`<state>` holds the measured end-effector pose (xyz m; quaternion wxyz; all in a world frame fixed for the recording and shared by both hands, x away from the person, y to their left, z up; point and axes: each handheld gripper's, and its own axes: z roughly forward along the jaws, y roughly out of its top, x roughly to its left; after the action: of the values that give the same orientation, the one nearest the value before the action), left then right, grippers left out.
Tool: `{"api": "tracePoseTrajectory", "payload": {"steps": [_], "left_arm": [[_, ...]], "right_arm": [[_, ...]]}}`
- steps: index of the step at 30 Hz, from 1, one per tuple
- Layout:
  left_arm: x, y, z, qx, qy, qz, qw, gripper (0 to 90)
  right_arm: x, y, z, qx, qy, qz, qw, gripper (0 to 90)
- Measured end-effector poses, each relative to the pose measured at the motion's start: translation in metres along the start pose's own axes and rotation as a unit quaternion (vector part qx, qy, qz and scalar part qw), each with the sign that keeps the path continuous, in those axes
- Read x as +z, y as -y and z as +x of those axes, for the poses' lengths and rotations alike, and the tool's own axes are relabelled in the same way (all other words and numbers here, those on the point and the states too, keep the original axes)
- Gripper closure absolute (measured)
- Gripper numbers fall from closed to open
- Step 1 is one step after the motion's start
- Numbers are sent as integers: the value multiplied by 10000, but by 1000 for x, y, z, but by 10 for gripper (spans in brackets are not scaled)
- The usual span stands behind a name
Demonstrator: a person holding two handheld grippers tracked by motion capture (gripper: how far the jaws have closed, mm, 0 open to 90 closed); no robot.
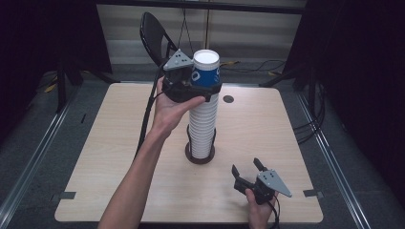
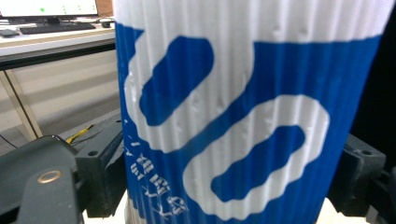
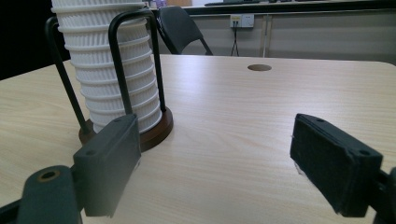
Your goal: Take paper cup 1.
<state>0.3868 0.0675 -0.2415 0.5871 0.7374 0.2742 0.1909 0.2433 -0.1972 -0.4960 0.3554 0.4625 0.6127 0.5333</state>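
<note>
A tall stack of white ribbed paper cups stands in a black wire holder with a round brown base at the table's middle. The top cup is blue and white with a white rim. My left gripper reaches in from the left at the top of the stack. In the left gripper view the black pads press on both sides of that blue and white cup. My right gripper rests low near the table's front right, open with nothing between its jaws. In the right gripper view the stack stands ahead to its left.
The light wooden table has a small round hole behind the stack. A black folding chair stands beyond the far edge. Dark curtains and stand legs flank the table on both sides.
</note>
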Motion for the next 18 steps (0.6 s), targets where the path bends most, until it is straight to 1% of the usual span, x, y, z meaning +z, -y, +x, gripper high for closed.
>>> {"api": "tracePoseTrajectory", "payload": {"steps": [2, 4, 9, 12, 15, 18], "left_arm": [[-1, -1, 1, -15, 15, -27, 10000, 173], [-2, -3, -1, 36, -43, -69, 10000, 177], [-5, -8, -1, 61, -52, -138, 9999, 182], [-6, -9, 0, 34, -9, -173, 9998, 184], [-6, -9, 1, 65, 25, -191, 9998, 186], [-7, -10, 2, 19, 68, -267, 9996, 186]], "right_arm": [[0, 0, 0, -1, -2, 0, 10000, 157], [0, 0, 0, 11, -9, 0, 10000, 158], [0, 0, 0, 10, -10, -2, 10000, 158], [0, 0, 0, 12, -7, -7, 10000, 158], [0, 0, 0, 13, -11, 0, 10000, 158], [0, 0, 0, 17, -14, -2, 10000, 158]]}}
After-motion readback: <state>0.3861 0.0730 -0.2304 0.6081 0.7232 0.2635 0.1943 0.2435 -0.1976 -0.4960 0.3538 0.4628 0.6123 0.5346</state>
